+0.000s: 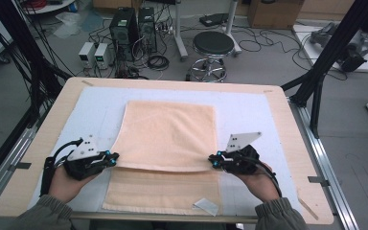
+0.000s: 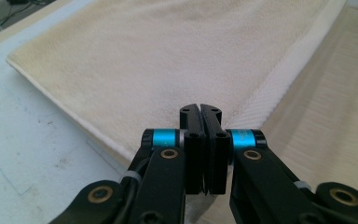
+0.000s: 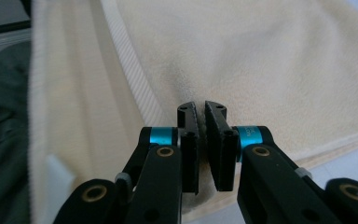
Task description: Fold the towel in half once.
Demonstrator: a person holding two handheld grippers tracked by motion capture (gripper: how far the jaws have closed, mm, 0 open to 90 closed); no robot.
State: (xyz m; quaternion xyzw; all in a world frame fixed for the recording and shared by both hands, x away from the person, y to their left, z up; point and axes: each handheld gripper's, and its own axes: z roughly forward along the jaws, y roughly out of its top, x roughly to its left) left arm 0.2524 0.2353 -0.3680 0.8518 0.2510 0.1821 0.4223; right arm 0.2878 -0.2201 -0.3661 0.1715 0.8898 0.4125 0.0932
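A peach towel [image 1: 167, 134] lies on the white mat, its upper layer folded over a lower layer [image 1: 163, 189] that sticks out toward the table's front. My left gripper [image 1: 115, 159] pinches the near left corner of the upper layer. In the left gripper view its jaws [image 2: 200, 112] are pressed together over the towel's ribbed hem [image 2: 279, 79]. My right gripper [image 1: 212, 160] pinches the near right corner, and in the right gripper view its jaws [image 3: 201, 109] hold a fold of towel [image 3: 270, 60] between them. Both corners sit slightly above the lower layer.
The white mat [image 1: 249, 115] covers most of the wooden table [image 1: 287, 139]. A small pale tag [image 1: 206, 206] lies at the towel's front right corner. Beyond the far edge stand a black stool [image 1: 213, 45] and computer cases [image 1: 124, 26]. A black frame post [image 1: 326, 57] rises at the right.
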